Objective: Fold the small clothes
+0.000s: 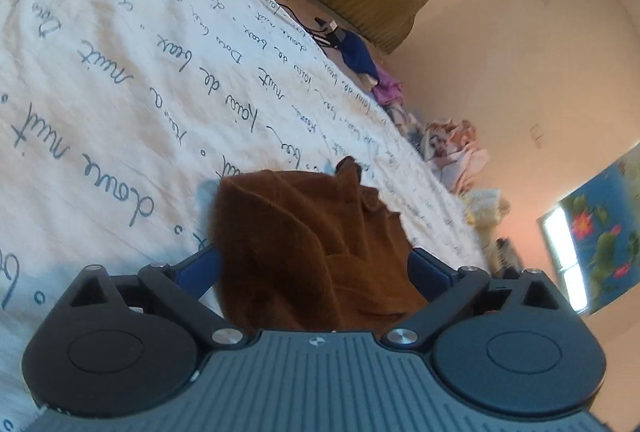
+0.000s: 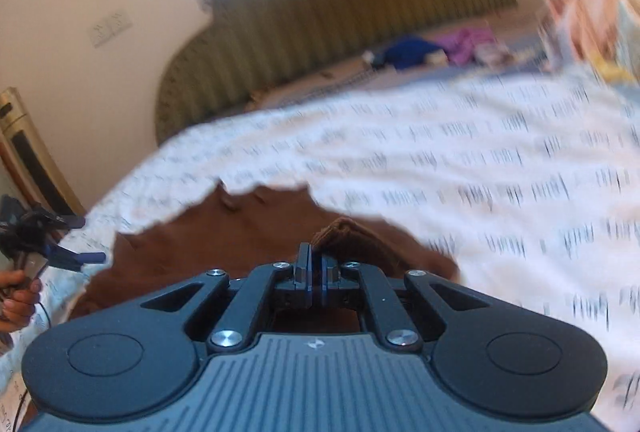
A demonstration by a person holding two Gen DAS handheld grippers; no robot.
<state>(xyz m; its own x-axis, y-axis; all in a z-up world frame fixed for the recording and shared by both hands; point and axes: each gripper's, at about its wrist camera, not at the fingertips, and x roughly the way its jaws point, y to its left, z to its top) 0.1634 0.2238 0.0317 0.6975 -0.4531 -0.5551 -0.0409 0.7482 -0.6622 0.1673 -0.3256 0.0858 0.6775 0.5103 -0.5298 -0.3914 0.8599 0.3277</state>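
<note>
Bedsheet (image 1: 100, 80) script reads "nuit"; left gripper (image 1: 316, 264) jaws wide; right gripper (image 2: 316, 264) jaws pinch brown garment (image 2: 192, 244).

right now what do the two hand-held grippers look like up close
Both match: the left hand-held gripper and right hand-held gripper have a ribbed grey body, two round black discs, black link arms with silver screws, and dark blue fingers. A small white logo marks each body.

Brown garment (image 1: 304, 244) on white bedsheet (image 1: 100, 80) w/ blue script print; olive striped headboard (image 2: 320, 32); blue fingers (image 1: 200, 268).
</note>
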